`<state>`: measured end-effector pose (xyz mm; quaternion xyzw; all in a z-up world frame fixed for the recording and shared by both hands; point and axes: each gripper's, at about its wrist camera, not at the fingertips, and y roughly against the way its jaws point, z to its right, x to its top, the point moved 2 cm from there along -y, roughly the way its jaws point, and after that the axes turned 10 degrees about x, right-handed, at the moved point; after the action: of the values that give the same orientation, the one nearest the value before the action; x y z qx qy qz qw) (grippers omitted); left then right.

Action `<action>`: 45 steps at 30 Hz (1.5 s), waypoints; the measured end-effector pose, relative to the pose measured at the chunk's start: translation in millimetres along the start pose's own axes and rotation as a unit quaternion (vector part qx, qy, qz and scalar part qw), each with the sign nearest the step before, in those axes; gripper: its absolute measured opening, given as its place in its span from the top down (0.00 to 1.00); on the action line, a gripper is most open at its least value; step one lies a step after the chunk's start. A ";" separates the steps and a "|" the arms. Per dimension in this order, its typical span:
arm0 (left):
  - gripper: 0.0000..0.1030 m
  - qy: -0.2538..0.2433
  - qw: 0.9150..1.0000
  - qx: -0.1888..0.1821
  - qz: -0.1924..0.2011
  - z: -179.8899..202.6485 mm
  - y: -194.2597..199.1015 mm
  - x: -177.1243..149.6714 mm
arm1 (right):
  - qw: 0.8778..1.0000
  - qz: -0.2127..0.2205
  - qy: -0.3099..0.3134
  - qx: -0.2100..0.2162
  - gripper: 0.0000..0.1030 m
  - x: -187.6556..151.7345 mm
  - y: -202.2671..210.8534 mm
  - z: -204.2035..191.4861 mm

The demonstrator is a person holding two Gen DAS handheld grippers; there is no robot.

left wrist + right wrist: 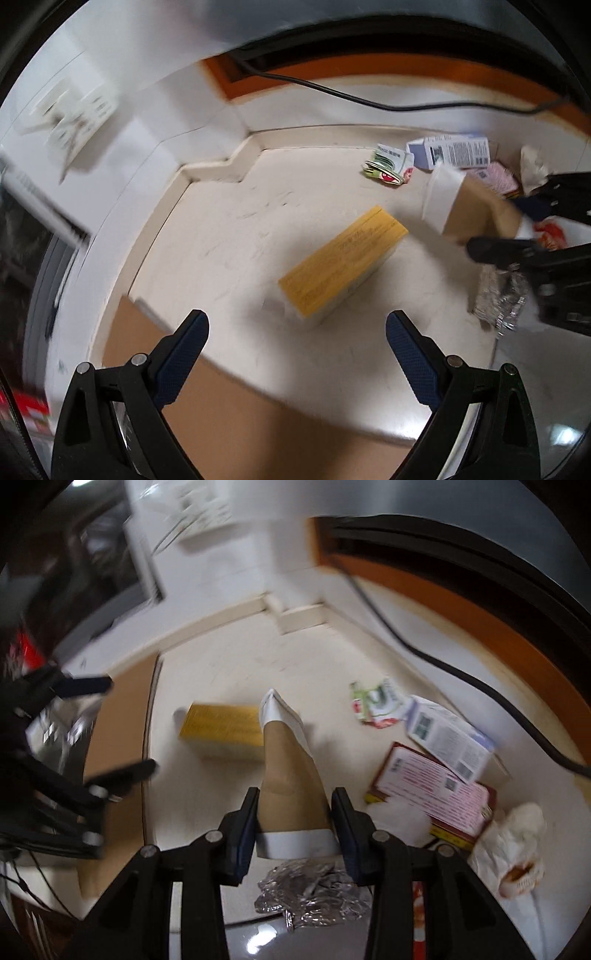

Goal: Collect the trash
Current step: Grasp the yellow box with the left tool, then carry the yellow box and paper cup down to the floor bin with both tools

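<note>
My right gripper (295, 792) is shut on a squashed paper cup (291, 771) with a brown sleeve and white rim, its mouth pointing away from me. In the left wrist view the paper cup (465, 206) shows at the right, between the right gripper's (498, 225) fingers. My left gripper (297, 315) is open and empty just short of a yellow box (343, 262) lying on the cream counter (221, 240). Crumpled foil (310, 893) lies under my right gripper. The left gripper (129, 723) appears blurred at the left of the right wrist view.
Near the back wall lie a green-and-red wrapper (376, 705), a white carton (450, 738), a pink box (432, 794) and a crumpled white bag (513, 842). A black cable (369, 99) runs along the wall. A brown cardboard surface (258, 424) sits below the counter's edge.
</note>
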<state>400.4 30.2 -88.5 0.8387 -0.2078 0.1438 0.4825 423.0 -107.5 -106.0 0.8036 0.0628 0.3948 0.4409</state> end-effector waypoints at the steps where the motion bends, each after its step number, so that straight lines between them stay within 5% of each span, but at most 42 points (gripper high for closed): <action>1: 0.07 -0.012 1.000 -0.001 0.000 3.6 -6.9 6.9 | 1.000 0.007 -0.011 0.000 0.62 0.0 1.3 3.7; 8: 0.07 -0.060 0.998 -0.028 -0.013 23.3 -45.5 38.6 | 0.999 0.012 -0.046 0.009 0.62 -8.5 -1.6 20.8; 17: 0.08 -0.115 0.988 -0.068 -0.074 42.0 -90.1 42.0 | 0.999 0.009 -0.045 0.012 0.62 -13.8 -5.3 20.6; 21: 0.44 -0.107 0.987 -0.078 -0.096 40.8 -95.0 33.6 | 0.999 0.011 -0.047 0.012 0.62 -15.9 -3.8 19.9; 24: 0.56 -0.087 0.988 -0.083 -0.099 37.1 -92.2 27.0 | 0.999 0.015 -0.050 0.011 0.62 -19.7 -1.6 17.4; 34: 0.62 0.026 0.989 -0.127 -0.074 20.8 -28.0 -6.5 | 0.997 0.069 -0.037 -0.018 0.62 -28.7 28.8 -11.3; 45: 0.62 0.110 0.986 -0.124 -0.021 1.7 82.3 -83.2 | 0.992 0.117 -0.045 -0.029 0.62 -66.6 88.4 -72.2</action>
<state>287.8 9.3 -64.4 0.7556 -0.1523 0.1978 0.6056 306.1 -143.2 -56.0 0.8091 -0.0633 0.4090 0.4173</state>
